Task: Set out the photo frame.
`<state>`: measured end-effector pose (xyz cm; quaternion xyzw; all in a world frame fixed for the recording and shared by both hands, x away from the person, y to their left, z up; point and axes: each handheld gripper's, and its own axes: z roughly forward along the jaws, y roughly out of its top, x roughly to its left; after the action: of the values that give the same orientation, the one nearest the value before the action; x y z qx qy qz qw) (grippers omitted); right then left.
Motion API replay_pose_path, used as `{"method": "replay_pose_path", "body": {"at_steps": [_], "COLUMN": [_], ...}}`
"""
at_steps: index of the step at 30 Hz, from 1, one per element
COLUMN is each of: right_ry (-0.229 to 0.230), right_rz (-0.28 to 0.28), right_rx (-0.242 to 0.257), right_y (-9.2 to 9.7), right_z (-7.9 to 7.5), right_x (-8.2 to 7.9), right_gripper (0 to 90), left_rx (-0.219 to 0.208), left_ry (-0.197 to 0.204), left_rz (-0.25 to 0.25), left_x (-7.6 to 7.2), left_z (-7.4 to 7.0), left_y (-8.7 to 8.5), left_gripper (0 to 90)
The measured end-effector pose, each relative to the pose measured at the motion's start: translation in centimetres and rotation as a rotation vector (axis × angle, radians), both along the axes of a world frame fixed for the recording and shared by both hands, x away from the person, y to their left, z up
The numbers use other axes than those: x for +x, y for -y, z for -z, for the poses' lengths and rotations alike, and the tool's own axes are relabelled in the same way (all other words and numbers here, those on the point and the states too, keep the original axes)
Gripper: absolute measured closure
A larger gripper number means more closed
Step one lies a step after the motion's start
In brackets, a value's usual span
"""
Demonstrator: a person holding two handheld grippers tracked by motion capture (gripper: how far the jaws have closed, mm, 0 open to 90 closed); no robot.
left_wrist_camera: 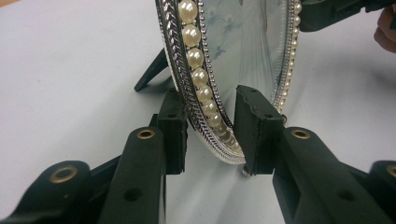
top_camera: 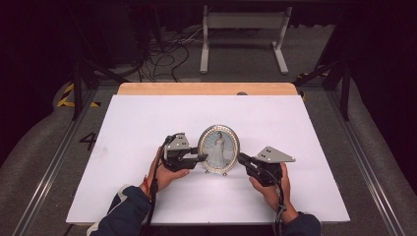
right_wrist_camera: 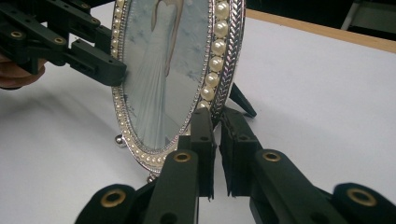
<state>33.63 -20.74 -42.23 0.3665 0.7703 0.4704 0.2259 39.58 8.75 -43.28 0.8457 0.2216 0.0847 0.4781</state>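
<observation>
at center frame on the white table (top_camera: 147,123), an oval pearl-rimmed photo frame (top_camera: 219,149) is standing upright, looking rigid but fragile and glass-fronted; left gripper (left_wrist_camera: 212,128) is straddling its rim unclenched, right gripper (right_wrist_camera: 217,140) is pinching the opposite rim, the safest hold.

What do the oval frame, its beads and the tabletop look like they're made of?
Frame: silver-coloured metal or metallised plastic; its braided rim is shiny and reflective. Beads: faux pearls, probably plastic, with a glossy cream sheen. Tabletop: a matte white sheet, likely laminate or board, over light wood that shows along the far edge.
</observation>
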Motion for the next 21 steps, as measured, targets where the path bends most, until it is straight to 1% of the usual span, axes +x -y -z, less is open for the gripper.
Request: {"method": "replay_pose_path", "body": {"at_steps": [11,21], "right_ry": [-0.001,0.001], "right_rz": [-0.006,-0.006], "right_rx": [-0.004,-0.010], "right_y": [-0.14,-0.17], "right_z": [0.02,0.10], "right_x": [0.63,0.64], "right_gripper": [84.1,83.8], "left_rx": [0.014,0.015], "left_ry": [0.012,0.010], "left_rz": [-0.009,-0.010], "left_x": [-0.51,-0.55], "left_z": [0.05,0.10], "left_y": [-0.20,-0.19], "left_gripper": [65.7,65.7]}}
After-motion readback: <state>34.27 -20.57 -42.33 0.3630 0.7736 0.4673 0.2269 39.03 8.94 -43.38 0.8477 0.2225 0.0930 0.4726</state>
